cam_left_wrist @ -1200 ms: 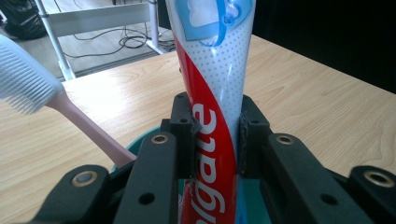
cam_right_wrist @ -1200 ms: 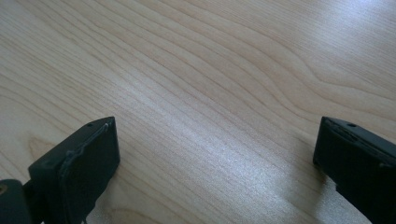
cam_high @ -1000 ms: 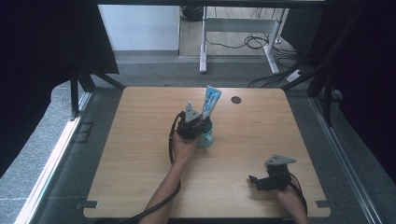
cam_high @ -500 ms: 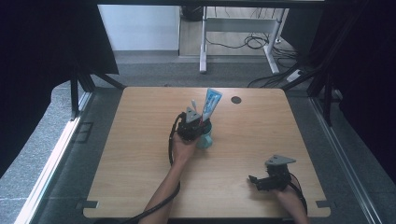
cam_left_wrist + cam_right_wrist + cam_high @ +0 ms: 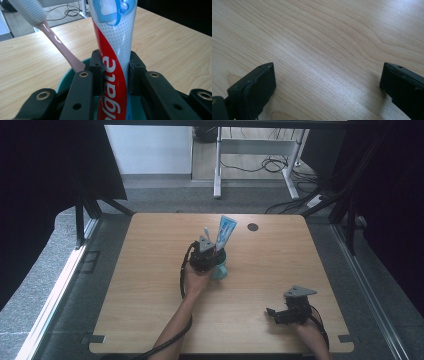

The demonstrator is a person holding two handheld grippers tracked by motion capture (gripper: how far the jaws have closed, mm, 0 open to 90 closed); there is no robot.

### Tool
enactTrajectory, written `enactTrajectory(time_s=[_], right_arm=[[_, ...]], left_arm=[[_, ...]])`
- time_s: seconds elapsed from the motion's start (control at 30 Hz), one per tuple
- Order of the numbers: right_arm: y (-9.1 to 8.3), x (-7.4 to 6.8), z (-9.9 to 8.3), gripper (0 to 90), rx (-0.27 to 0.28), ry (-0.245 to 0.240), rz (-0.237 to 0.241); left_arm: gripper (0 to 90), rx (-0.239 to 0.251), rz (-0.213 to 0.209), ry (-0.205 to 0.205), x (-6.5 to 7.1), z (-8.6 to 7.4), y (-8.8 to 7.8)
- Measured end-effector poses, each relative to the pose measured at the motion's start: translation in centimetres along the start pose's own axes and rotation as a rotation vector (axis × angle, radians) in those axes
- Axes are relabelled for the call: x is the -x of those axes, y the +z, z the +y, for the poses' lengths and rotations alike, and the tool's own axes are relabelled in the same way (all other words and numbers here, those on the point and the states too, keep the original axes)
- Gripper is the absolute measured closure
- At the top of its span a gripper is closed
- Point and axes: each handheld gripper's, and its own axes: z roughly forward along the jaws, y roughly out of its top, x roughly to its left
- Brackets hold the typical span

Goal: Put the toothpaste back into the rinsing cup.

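Item 1, toothpaste tube point(image 5: 113, 62): white, red and blue, standing upright in the teal cup point(image 5: 65, 77), its flat crimped end pointing up. In the high view the tube point(image 5: 225, 233) is rising above the cup point(image 5: 220, 270) near the middle of the tabletop point(image 5: 150, 270).

Item 2, toothbrush point(image 5: 47, 27): pink handle, pale grey bristle head, leaning out of the same cup just beside the tube, its head tilting away from it. In the high view the toothbrush point(image 5: 206, 231) is showing just left of the tube.

Item 3, left gripper point(image 5: 115, 68): you are holding its jaws closed on the lower part of the toothpaste tube, one pad pressing on each side, right above the cup's rim. Your left hand point(image 5: 196, 279) is sitting just in front of the cup.

Item 4, right gripper point(image 5: 327, 85): you are keeping its jaws wide apart with nothing between them, low over bare wood. In the high view this gripper point(image 5: 292, 309) is resting near the front right corner of the tabletop, well apart from the cup.

Item 5, round dark grommet point(image 5: 252, 226): lying in the tabletop beyond the cup.
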Motion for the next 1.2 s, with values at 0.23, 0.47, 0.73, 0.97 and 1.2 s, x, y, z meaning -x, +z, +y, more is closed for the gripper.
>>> enactTrajectory(time_s=[0.23, 0.47, 0.73, 0.97, 1.2], right_arm=[[0.0, -0.01, 0.0, 0.0, -0.001, 0.001, 0.0], [-0.01, -0.01, 0.0, 0.0, -0.001, 0.001, 0.0], [0.0, -0.01, 0.0, 0.0, -0.001, 0.001, 0.0], [0.0, 0.0, 0.0, 0.0, 0.0, 0.0, 0.0], [-0.01, 0.0, 0.01, 0.0, -0.002, -0.001, 0.0]], left_arm=[[69.9, -0.042, 0.0, 0.012, -0.06, -0.1, -0.03], [67.7, -0.084, -0.001, 0.014, -0.31, -0.41, -0.02], [66.0, -0.104, -0.013, -0.004, -0.38, -0.11, -0.05], [62.1, -0.094, -0.024, -0.013, -0.54, 0.2, -0.34], [58.5, -0.101, -0.031, -0.019, -0.64, 0.36, -0.44]])
